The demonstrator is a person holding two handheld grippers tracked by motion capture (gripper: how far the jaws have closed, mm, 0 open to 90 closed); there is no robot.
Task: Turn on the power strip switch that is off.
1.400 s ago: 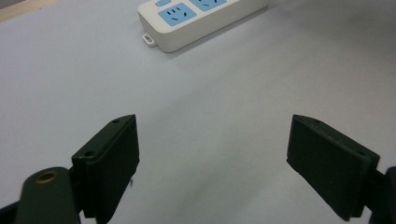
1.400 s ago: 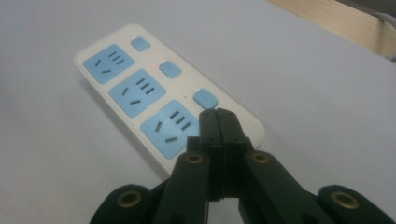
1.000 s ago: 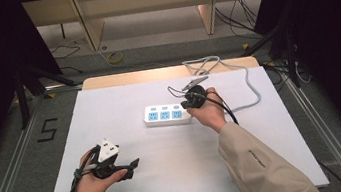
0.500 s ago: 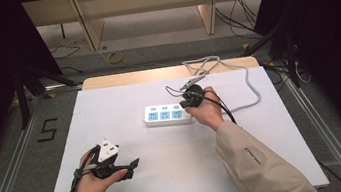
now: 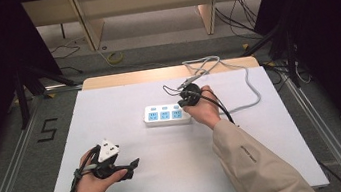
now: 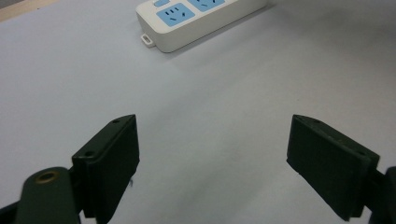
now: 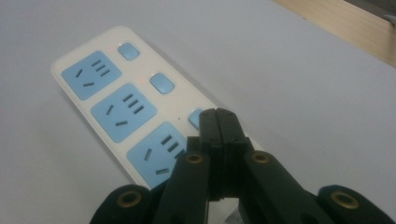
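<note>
A white power strip [image 5: 165, 115] with three blue sockets lies mid-table, and its grey cable [image 5: 254, 95] loops to the far right. My right gripper [image 5: 188, 98] is shut with nothing held. In the right gripper view its closed tips [image 7: 217, 115] sit over the third blue switch button [image 7: 194, 118] at the right end of the power strip [image 7: 84, 112]. Whether they touch it, I cannot tell. My left gripper [image 5: 130, 166] rests near the front left, jaws wide open and empty. From the left gripper [image 6: 212, 128], the power strip [image 6: 205, 21] lies well ahead.
The white table top [image 5: 110, 109] spans the view, with a wooden strip [image 5: 120, 79] along its far edge. Black cables trail from both grippers. Beyond the table are floor cables and dark stands at both sides.
My right hand has shifted a little over the strip's right end. The left hand has kept still.
</note>
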